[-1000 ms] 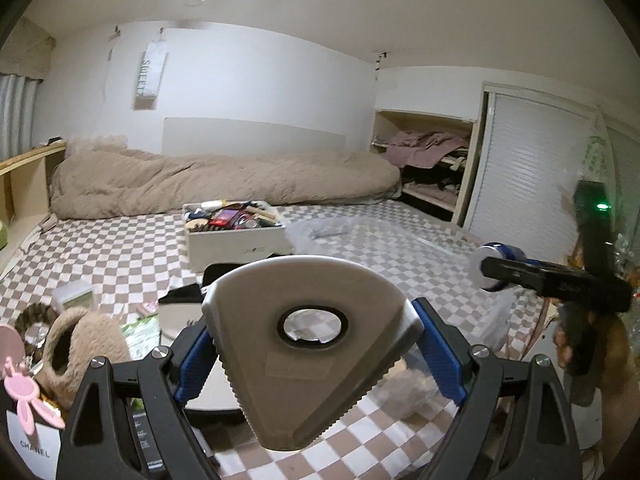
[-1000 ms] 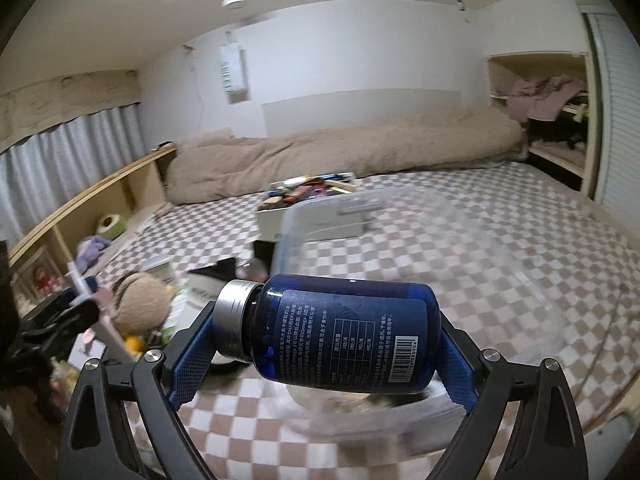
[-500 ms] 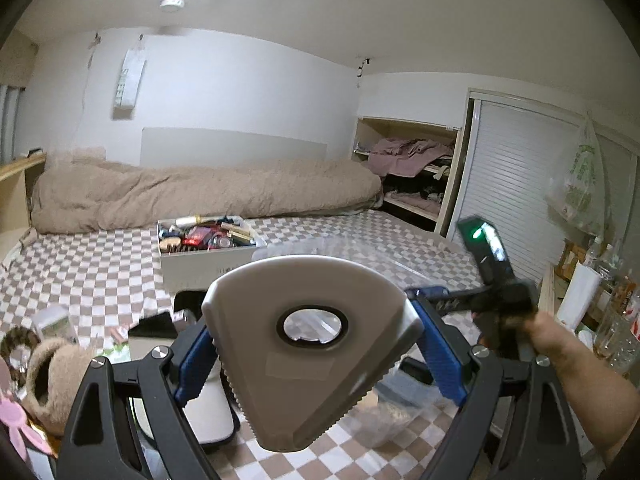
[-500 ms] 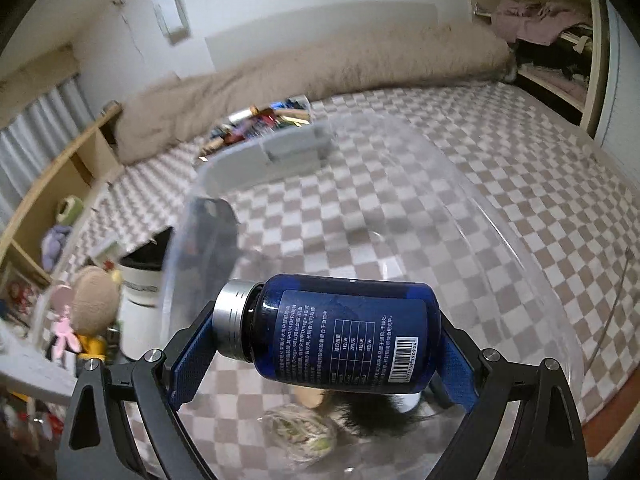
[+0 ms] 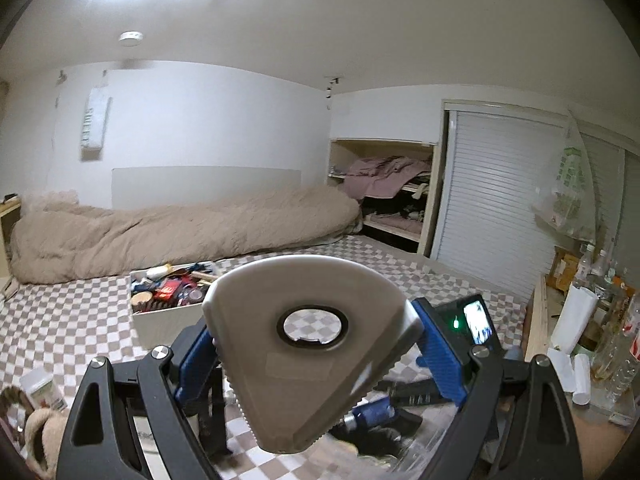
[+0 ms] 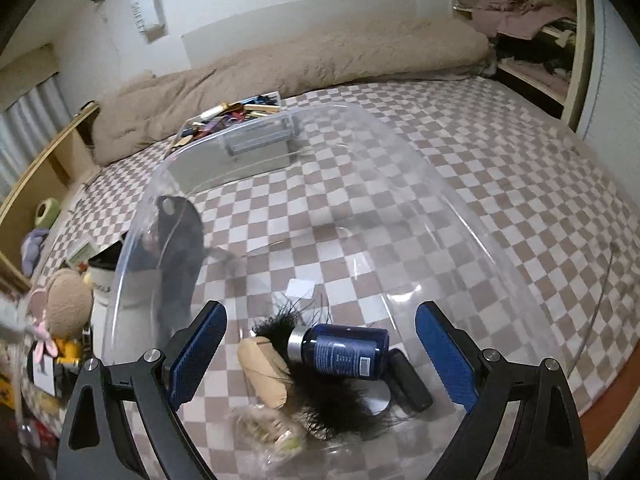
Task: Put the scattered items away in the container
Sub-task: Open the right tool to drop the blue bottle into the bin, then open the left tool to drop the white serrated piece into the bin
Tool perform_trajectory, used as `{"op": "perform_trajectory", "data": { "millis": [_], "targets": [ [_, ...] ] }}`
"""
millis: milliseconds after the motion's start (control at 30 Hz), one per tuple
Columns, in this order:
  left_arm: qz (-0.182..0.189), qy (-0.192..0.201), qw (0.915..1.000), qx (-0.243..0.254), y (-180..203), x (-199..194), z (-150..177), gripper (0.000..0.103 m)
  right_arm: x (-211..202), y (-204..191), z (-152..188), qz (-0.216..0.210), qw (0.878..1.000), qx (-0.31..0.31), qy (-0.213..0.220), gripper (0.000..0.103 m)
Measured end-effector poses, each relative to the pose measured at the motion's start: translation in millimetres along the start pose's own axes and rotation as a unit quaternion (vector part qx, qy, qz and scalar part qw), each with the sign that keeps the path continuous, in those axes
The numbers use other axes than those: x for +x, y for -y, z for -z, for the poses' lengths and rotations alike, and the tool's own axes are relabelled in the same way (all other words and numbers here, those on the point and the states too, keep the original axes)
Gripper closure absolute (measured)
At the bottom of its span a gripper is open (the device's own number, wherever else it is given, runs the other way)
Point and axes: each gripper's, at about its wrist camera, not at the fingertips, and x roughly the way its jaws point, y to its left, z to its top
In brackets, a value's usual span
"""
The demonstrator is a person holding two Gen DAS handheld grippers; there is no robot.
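In the left wrist view we kept our left claw (image 5: pixel 316 364) clamped on the grey wedge-shaped item (image 5: pixel 308 352), awaiting its turn, while in the right wrist view our right claw (image 6: pixel 320 356) stood apart and empty above the clear container (image 6: pixel 400 152), the blue bottle (image 6: pixel 344 354) lying inside.

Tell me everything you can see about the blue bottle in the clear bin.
The blue bottle is dark translucent plastic with a silver screw cap and a blue printed label bearing white text and a barcode. It lies on its side, cap pointing left, at the near end of the clear plastic bin. It rests on a black feathery item, beside a tan roll and a black case. The right tongs stand open above it, not touching.
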Motion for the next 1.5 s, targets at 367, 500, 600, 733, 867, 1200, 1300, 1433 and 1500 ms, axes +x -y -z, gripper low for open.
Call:
{"op": "perform_trajectory", "data": {
  "millis": [367, 500, 600, 733, 867, 1200, 1300, 1433, 1500],
  "targets": [
    [0.048, -0.034, 0.9983, -0.006, 33, 58, -11, 0.013, -47, -2, 26, -0.054, 0.996, -0.047, 0.053, 0.008],
    [0.058, -0.068, 0.9958, -0.017, 39, 79, -2, 0.013, -61, 0, 36, -0.063, 0.994, -0.060, 0.069, 0.008],
    [0.059, -0.095, 0.9934, -0.023, 42, 94, 6, 0.013, -63, 5, 40, -0.072, 0.993, -0.060, 0.072, 0.008],
    [0.054, -0.156, 0.9860, -0.027, 45, 129, 15, 0.013, -63, 8, 44, -0.079, 0.992, -0.061, 0.071, 0.008],
    [0.022, -0.214, 0.9762, -0.028, 42, 160, 25, 0.013, -62, 10, 49, -0.099, 0.991, -0.057, 0.071, 0.008],
    [-0.068, -0.281, 0.9569, 0.023, 19, 198, 60, 0.013, -55, 13, 53, -0.103, 0.990, -0.063, 0.070, 0.008],
    [-0.084, -0.291, 0.9526, 0.023, 12, 202, 68, 0.012, -53, 13, 53, -0.101, 0.990, -0.066, 0.069, 0.008],
    [-0.086, -0.284, 0.9544, 0.034, 12, 206, 67, 0.012, -51, 11, 53, -0.103, 0.990, -0.065, 0.064, 0.008],
    [-0.085, -0.282, 0.9550, 0.038, 15, 208, 65, 0.010, -50, 10, 53, -0.104, 0.990, -0.065, 0.063, 0.008]
  ]
}}
